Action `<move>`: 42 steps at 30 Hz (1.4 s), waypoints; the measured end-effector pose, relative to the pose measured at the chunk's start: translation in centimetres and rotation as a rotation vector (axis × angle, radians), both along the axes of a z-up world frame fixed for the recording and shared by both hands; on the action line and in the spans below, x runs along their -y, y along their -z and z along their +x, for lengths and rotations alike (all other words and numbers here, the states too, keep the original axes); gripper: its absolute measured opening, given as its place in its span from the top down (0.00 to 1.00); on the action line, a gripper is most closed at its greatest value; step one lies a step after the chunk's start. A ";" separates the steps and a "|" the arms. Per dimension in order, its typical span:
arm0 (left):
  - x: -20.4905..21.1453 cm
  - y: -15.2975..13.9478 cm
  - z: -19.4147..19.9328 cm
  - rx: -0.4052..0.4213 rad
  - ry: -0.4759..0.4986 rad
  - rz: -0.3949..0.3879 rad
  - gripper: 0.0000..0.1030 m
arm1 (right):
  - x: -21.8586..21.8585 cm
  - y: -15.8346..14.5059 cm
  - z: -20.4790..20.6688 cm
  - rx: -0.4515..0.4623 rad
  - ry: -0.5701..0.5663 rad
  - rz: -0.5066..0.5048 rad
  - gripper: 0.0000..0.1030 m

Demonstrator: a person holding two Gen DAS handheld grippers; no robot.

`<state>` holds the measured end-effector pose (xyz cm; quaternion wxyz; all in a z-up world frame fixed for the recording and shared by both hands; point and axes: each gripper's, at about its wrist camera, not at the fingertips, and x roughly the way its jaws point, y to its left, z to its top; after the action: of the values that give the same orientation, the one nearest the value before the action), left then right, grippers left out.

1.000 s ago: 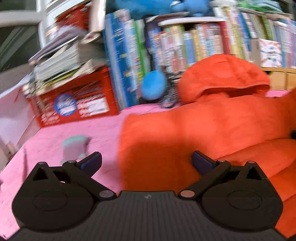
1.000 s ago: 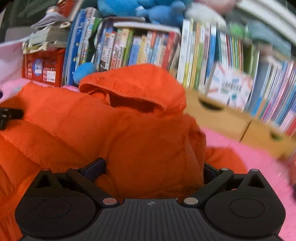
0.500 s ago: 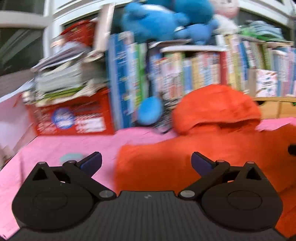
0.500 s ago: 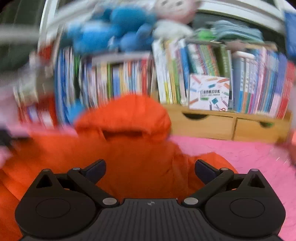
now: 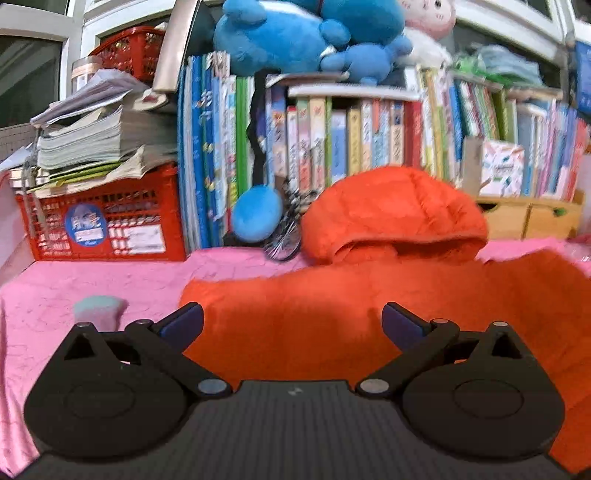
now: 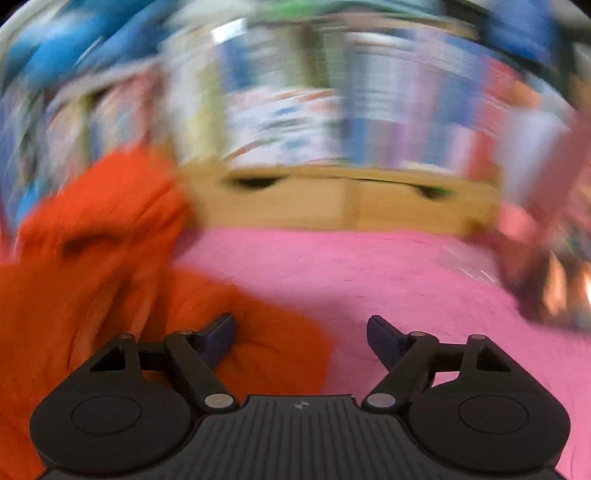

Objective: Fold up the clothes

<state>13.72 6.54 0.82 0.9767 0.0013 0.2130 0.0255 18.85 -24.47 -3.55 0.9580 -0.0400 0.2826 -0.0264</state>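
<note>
An orange hooded puffer jacket [image 5: 369,295] lies spread on the pink cloth [image 5: 92,280], its hood [image 5: 395,214] raised at the back against the books. My left gripper [image 5: 291,321] is open, held just above the jacket's near left part, with nothing pinched. In the blurred right wrist view the jacket [image 6: 92,266] fills the left side. My right gripper [image 6: 301,338] is over the jacket's right edge and the pink cloth [image 6: 388,273]. Its jaws are closing, with a fold of orange fabric by the left finger [image 6: 218,338], not pressed by both pads.
A red crate [image 5: 107,225] under stacked papers stands back left. Rows of books [image 5: 332,140] with blue plush toys [image 5: 295,33] on top line the back. Wooden drawers [image 6: 332,199] sit behind the cloth. A small pale green and pink object [image 5: 98,308] lies near left.
The right gripper swung right, off the jacket's middle to its right edge, and its jaws narrowed. The left gripper rose and tilted up early on, then held still.
</note>
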 end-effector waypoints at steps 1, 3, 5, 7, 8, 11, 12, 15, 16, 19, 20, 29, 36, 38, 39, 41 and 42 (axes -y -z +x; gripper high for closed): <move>0.4 -0.4 0.0 0.010 0.014 -0.001 0.00 | -1.1 0.4 0.3 -0.009 -0.053 -0.046 0.24; 1.5 -0.9 0.3 0.023 0.043 0.002 0.00 | -3.2 1.2 0.9 -0.028 -0.154 -0.135 0.24; 2.8 -0.9 0.9 0.021 0.076 -0.004 0.00 | -3.3 1.1 1.1 -0.034 -0.163 -0.150 0.23; 4.1 -0.5 1.5 0.007 0.111 -0.016 0.00 | -2.0 0.7 1.1 -0.037 -0.128 -0.096 0.17; 4.7 -0.2 1.8 -0.005 0.129 -0.023 0.00 | -1.1 0.5 1.0 -0.031 -0.093 -0.066 0.15; 6.5 1.2 2.6 -0.055 0.175 -0.031 0.00 | 0.7 -0.7 -1.2 0.034 -0.055 0.016 0.13; 7.0 1.3 2.4 -0.064 0.175 -0.022 0.00 | 0.8 -1.2 -1.8 0.052 -0.067 0.041 0.13; 8.2 0.5 -0.1 -0.020 0.249 -0.040 0.00 | 1.8 -2.8 -3.4 0.108 -0.113 0.207 0.11; 8.5 0.1 -1.3 -0.002 0.285 -0.038 0.00 | 2.5 -3.4 -3.8 0.122 -0.129 0.299 0.09; 9.5 -0.1 -4.1 0.003 0.355 0.030 0.00 | 4.6 -4.3 -3.9 0.134 -0.219 0.656 0.00; 9.7 0.0 -4.8 -0.002 0.374 0.052 0.00 | 4.4 -4.4 -3.7 0.117 -0.260 0.706 0.00; 11.1 1.4 -7.3 -0.065 0.462 0.074 0.00 | -4.9 -1.8 0.3 -0.186 -0.359 0.376 0.26; 14.6 1.3 -4.7 0.016 0.473 0.102 0.00 | -4.5 -8.1 0.9 -0.071 -0.438 0.487 0.79; 15.1 1.4 -2.9 0.024 0.446 0.090 0.00 | -4.3 -10.8 0.4 -0.016 -0.462 0.487 0.79; 15.2 1.5 -2.1 0.017 0.423 0.083 0.00 | -4.2 -12.1 0.2 0.013 -0.469 0.483 0.79; 15.0 1.9 -1.0 -0.001 0.361 0.090 0.00 | -3.6 -13.6 -0.3 0.053 -0.474 0.472 0.79; 14.4 2.2 -0.7 -0.013 0.326 0.097 0.00 | -3.4 -14.3 -0.6 0.073 -0.475 0.465 0.79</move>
<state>13.00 -7.90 -1.36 0.9653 0.0833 0.2148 -0.1229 18.26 -21.11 10.71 0.9303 0.1162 0.2295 0.2614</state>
